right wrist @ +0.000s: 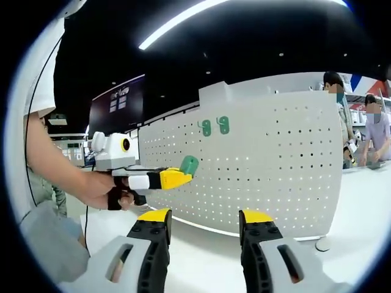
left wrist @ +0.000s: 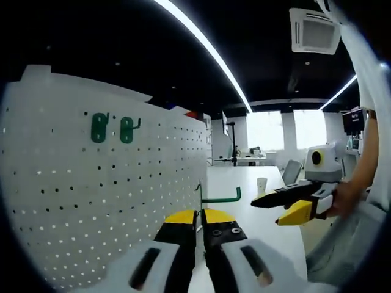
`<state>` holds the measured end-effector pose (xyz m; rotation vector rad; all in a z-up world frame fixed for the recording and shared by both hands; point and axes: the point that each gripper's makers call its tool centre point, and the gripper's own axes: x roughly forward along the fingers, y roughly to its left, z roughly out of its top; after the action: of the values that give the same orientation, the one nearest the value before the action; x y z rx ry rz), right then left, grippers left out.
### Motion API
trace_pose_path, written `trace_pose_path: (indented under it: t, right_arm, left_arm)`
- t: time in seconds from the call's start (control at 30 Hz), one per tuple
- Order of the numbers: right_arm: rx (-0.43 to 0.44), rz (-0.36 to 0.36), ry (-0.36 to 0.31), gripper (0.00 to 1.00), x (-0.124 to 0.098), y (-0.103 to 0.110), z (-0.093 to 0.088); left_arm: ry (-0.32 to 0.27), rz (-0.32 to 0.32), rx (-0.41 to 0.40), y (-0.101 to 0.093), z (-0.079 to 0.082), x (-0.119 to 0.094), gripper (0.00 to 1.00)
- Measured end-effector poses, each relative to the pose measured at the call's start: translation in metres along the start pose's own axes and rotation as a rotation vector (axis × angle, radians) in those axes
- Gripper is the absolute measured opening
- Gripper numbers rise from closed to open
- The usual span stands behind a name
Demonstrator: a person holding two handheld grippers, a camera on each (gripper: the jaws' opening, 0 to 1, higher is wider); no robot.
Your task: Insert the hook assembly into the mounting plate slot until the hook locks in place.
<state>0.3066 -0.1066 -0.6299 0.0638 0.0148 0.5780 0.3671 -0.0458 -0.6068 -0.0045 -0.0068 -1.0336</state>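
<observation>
The white pegboard mounting plate (left wrist: 91, 201) stands upright on a white table, with two green hooks (left wrist: 113, 128) mounted near its top. My left gripper (left wrist: 200, 217) is shut on a third green hook (left wrist: 221, 197), which it holds just off the board's right end. In the right gripper view, that left gripper (right wrist: 174, 178) comes in from the left with the green hook's plate (right wrist: 189, 164) in front of the pegboard (right wrist: 275, 165), below the two mounted hooks (right wrist: 214, 126). My right gripper (right wrist: 206, 217) is open and holds nothing. It also appears at the right of the left gripper view (left wrist: 287, 204).
The white table (left wrist: 244, 183) runs past the board, with a paper cup (left wrist: 261, 185) on it. The board's round foot (right wrist: 322, 244) rests on the table. A person's hand (right wrist: 101, 186) holds the left gripper. Two people (right wrist: 360, 122) stand behind the board's right end.
</observation>
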Motion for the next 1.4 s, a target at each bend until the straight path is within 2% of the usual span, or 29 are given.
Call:
trace_pose_path:
  t: [0.4,0.53,0.57,0.63,0.67,0.7,0.73,0.97,1.23,1.4]
  right_arm:
    - [0.035,-0.004,-0.055,0.41,-0.001,-0.004,0.016]
    - [0.158,-0.001,-0.094,0.41,0.002,-0.006,0.021]
    - [0.217,0.007,-0.104,0.41,0.002,-0.006,0.022]
    - [0.273,0.008,-0.117,0.40,0.003,-0.007,0.023]
    - [0.339,0.023,-0.123,0.38,0.003,-0.005,0.023]
    - [0.353,0.027,-0.127,0.38,0.004,-0.005,0.024]
    - [0.328,0.024,-0.131,0.38,0.004,-0.005,0.024]
    - [0.318,0.034,-0.136,0.36,0.009,0.001,0.029]
    - [0.295,0.045,-0.147,0.25,0.016,0.005,0.034]
    - [0.291,0.058,-0.155,0.22,0.024,0.010,0.040]
  left_arm:
    - [0.003,0.005,0.007,0.000,0.001,-0.001,0.03]
    - [0.005,0.008,0.004,0.000,0.001,-0.001,0.03]
    - [0.005,0.010,0.005,0.000,0.001,-0.001,0.03]
    - [0.004,0.011,0.002,0.000,0.001,-0.002,0.03]
    - [0.003,0.012,0.003,0.000,0.002,-0.002,0.03]
    - [0.003,0.012,0.003,-0.001,0.002,-0.002,0.03]
    - [0.003,0.012,0.003,-0.001,0.002,-0.002,0.03]
    - [0.006,0.014,0.006,-0.001,0.002,-0.001,0.03]
    - [0.005,0.016,0.003,-0.007,0.002,0.001,0.03]
    - [0.001,0.018,-0.003,-0.010,0.002,0.003,0.03]
